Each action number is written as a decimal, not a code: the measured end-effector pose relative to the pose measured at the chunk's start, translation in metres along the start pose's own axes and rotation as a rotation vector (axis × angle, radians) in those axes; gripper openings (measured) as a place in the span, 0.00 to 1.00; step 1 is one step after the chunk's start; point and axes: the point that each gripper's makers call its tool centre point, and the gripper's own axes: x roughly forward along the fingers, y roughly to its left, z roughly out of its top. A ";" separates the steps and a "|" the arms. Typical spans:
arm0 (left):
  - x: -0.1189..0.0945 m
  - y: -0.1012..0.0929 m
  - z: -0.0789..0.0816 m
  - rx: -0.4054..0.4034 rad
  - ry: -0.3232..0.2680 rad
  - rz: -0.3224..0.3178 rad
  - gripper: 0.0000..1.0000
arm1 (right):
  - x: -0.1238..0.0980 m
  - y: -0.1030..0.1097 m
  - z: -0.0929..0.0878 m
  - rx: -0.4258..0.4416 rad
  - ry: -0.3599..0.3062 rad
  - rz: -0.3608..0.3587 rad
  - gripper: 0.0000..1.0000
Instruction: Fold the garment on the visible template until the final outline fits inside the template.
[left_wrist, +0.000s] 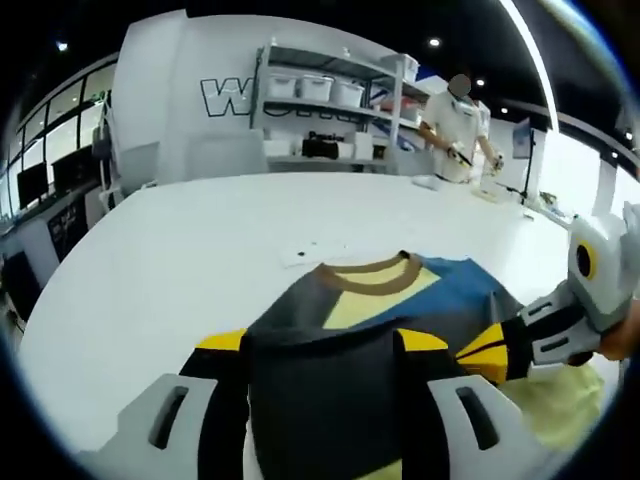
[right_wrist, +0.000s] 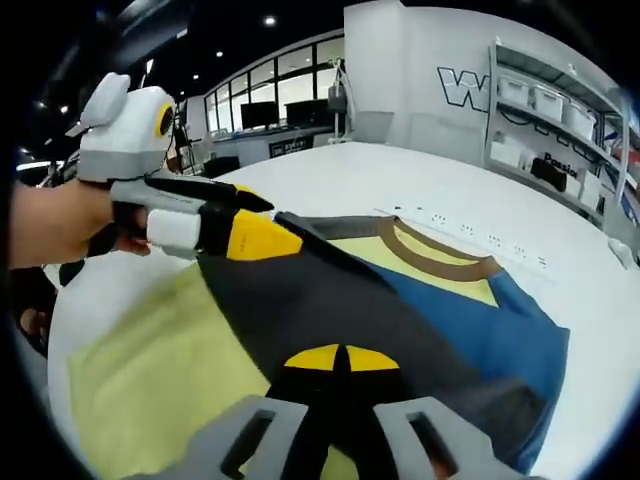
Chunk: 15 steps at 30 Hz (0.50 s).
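My left gripper (left_wrist: 335, 345) is clenched on the dark grey, blue and pale yellow shirt with a brown collar (left_wrist: 390, 300), its yellow-tipped jaws pinching the cloth at the bottom centre of the left gripper view. My right gripper (right_wrist: 340, 362) grasps the same shirt low in the right gripper view, its jaw tips closed together on the grey fabric. The shirt lies across the white table (left_wrist: 200, 250), partly over the pale yellow-green template sheet (right_wrist: 150, 370) at the lower left of the right gripper view. To fold well, I judge both grips should travel together at equal height, keeping the held edge taut and straight, then lower it squarely so no corner spills past the sheet's border.
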 end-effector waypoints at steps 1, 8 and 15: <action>0.004 0.008 0.008 0.001 -0.007 0.007 0.48 | -0.001 0.001 0.000 0.000 -0.003 0.000 0.00; 0.023 0.037 0.018 0.033 0.021 0.039 0.23 | -0.001 0.000 0.000 0.002 -0.010 0.009 0.00; 0.036 0.040 0.009 0.076 0.079 0.032 0.02 | -0.003 0.001 -0.002 0.003 -0.015 0.014 0.00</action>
